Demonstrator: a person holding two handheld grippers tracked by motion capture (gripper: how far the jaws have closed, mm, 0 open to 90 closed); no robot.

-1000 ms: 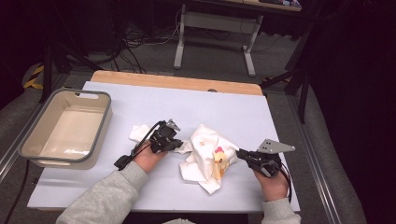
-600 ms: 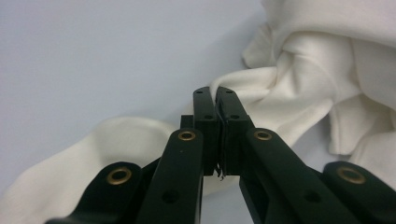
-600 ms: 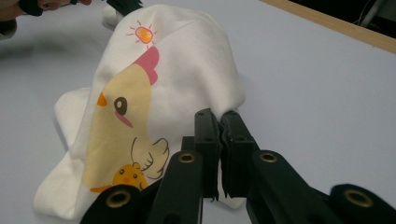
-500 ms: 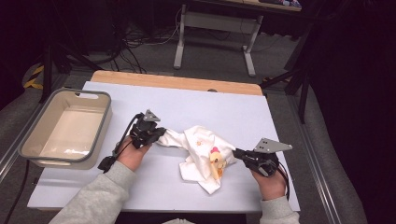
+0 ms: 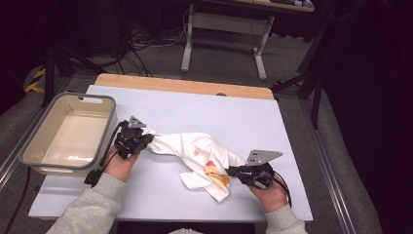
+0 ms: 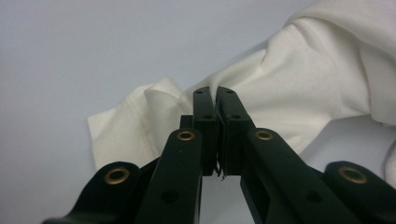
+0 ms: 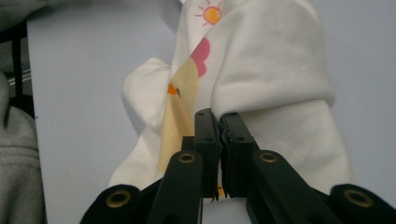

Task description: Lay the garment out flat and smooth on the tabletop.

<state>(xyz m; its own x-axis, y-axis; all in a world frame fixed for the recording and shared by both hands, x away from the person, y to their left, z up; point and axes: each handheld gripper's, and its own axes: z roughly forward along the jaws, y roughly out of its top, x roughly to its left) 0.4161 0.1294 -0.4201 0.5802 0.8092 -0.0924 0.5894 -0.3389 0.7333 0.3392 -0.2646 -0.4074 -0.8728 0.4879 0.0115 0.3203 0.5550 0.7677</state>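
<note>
White garment [image 5: 195, 151] stretched across middle of table [image 5: 209, 112], long axis running from left edge side toward front-right corner. No readable writing; print only: orange sun, pink and yellow patches, clearest in right gripper view [image 7: 212, 14]. Left gripper [image 5: 146, 142] clamped on garment's left end, cloth pinched between jaws in left gripper view [image 6: 217, 100]. Right gripper [image 5: 233, 171] clamped on right end [image 7: 219, 121]. Grey bin [image 5: 29, 146] at left edge, seen from high view.

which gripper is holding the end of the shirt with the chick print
The right gripper: its jaws pinch the white shirt beside the yellow chick print; the left gripper holds plain fabric.
</note>
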